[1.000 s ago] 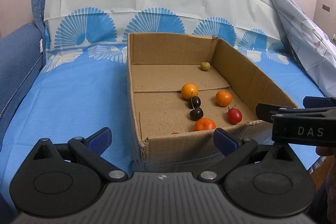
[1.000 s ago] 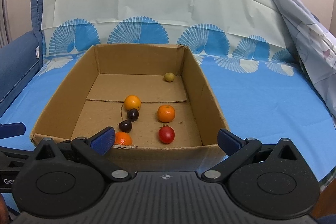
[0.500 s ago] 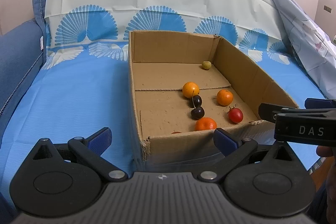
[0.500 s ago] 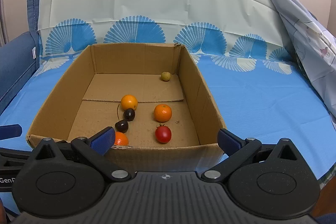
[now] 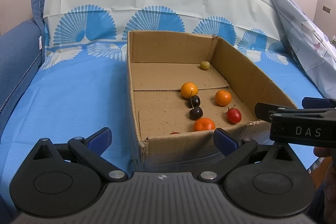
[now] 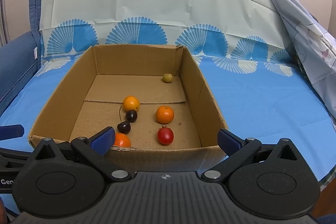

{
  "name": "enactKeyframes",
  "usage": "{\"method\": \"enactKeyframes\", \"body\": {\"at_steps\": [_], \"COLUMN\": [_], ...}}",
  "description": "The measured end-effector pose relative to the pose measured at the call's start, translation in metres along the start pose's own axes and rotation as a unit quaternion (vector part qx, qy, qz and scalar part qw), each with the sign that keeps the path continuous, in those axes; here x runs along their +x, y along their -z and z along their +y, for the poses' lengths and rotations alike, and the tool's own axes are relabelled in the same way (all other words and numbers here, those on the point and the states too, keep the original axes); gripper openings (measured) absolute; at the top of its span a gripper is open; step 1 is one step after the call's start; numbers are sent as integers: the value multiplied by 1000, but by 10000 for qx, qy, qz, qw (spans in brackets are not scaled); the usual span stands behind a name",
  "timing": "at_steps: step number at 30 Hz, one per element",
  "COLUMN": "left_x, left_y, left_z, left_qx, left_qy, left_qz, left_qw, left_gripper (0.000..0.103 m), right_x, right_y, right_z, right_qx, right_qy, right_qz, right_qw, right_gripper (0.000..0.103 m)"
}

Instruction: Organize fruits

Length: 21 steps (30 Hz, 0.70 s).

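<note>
Both sets of jaws stand wide apart with nothing between them. The left gripper [image 5: 162, 136] hangs short of the near left corner of the cardboard box [image 5: 174, 49], its left blue pad over the blue sheet [image 5: 73, 98] and its right pad in front of the near wall. The right gripper [image 6: 166, 138] faces the box's near wall [image 6: 168, 155], its left pad overlapping the nearest orange fruit and its right pad at the near right corner. In the left wrist view the right gripper [image 5: 294, 117] shows from the side at the right edge, just beside the box's near right corner.

All the fruit lies on the box floor. A small yellow-green fruit [image 6: 167, 77] sits in the far right corner, well apart from the rest. Near the middle seam lies an orange [image 6: 131, 103], and touching it toward the camera a dark cherry [image 6: 131, 115] with a long stem; a second dark cherry [image 6: 124, 127] lies just beside that. Against the near wall rests a mandarin [image 6: 122, 141]. To the right sit another mandarin [image 6: 164, 114] and, nearer, a red cherry tomato [image 6: 165, 135], close but apart. A sliver of something red [image 5: 174, 132] peeks over the near wall in the left wrist view; what it is I cannot tell.

The box sits on the blue sheet with fan patterns [image 6: 138, 30].
</note>
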State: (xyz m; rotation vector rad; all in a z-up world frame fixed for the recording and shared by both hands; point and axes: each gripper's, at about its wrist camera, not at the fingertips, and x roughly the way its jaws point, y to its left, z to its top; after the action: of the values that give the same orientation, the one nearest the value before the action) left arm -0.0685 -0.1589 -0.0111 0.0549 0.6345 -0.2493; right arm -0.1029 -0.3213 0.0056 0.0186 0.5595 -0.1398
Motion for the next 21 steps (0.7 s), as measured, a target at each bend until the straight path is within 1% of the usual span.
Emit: {"method": "enactKeyframes", "body": {"at_steps": [21], "left_x": [0], "left_y": [-5], "left_z": [-5], "left_qx": [14], "left_qy": [111], "left_qz": [-132], "left_qw": [9999], "left_gripper": [103], "right_x": [2], "right_y": [-4], "right_z": [0], "right_qx": [97], "right_qy": [-71], "right_qz": [-41], "right_qw": [9999], "right_gripper": [102]}}
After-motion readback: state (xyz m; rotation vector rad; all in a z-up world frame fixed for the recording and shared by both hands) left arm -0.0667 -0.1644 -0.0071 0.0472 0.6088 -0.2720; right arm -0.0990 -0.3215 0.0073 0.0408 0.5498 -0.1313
